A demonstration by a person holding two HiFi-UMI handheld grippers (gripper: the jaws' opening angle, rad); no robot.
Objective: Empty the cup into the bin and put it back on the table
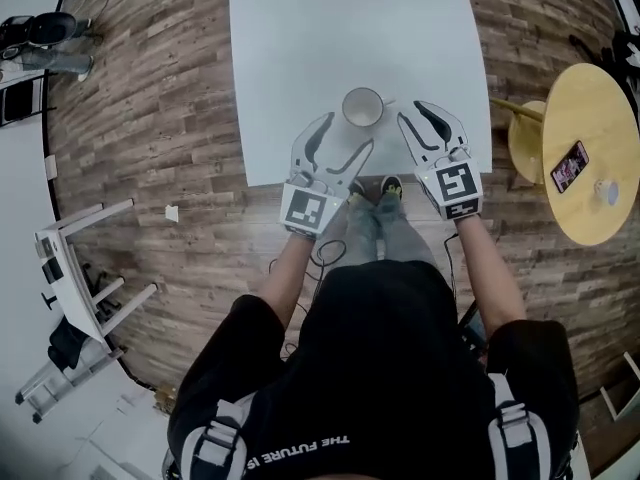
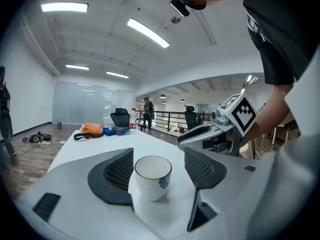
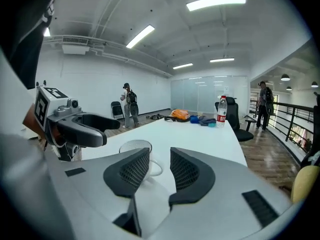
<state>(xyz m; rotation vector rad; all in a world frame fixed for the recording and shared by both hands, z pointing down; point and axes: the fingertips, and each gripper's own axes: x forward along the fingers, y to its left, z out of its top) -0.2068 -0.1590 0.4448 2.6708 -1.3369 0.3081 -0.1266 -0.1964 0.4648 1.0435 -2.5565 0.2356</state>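
Note:
A white cup [image 1: 362, 107] stands upright near the front edge of the white table [image 1: 300, 38]. My left gripper [image 1: 348, 131] is at the cup's lower left. In the left gripper view the cup [image 2: 151, 179] sits between the open jaws. The left pad [image 2: 117, 171] is close against its side and the right pad [image 2: 202, 168] stands apart from it. My right gripper [image 1: 412, 110] is just right of the cup. In the right gripper view its jaws [image 3: 160, 156] leave a narrow gap with nothing in it. There the cup [image 3: 134, 146] is partly hidden behind the left pad.
A round wooden side table [image 1: 590, 148] with a phone [image 1: 569, 165] stands at the right. A white rack [image 1: 80, 288] is on the floor at the left. A water bottle [image 3: 222, 111] and an orange bag [image 3: 179, 115] lie at the table's far end. People stand in the background.

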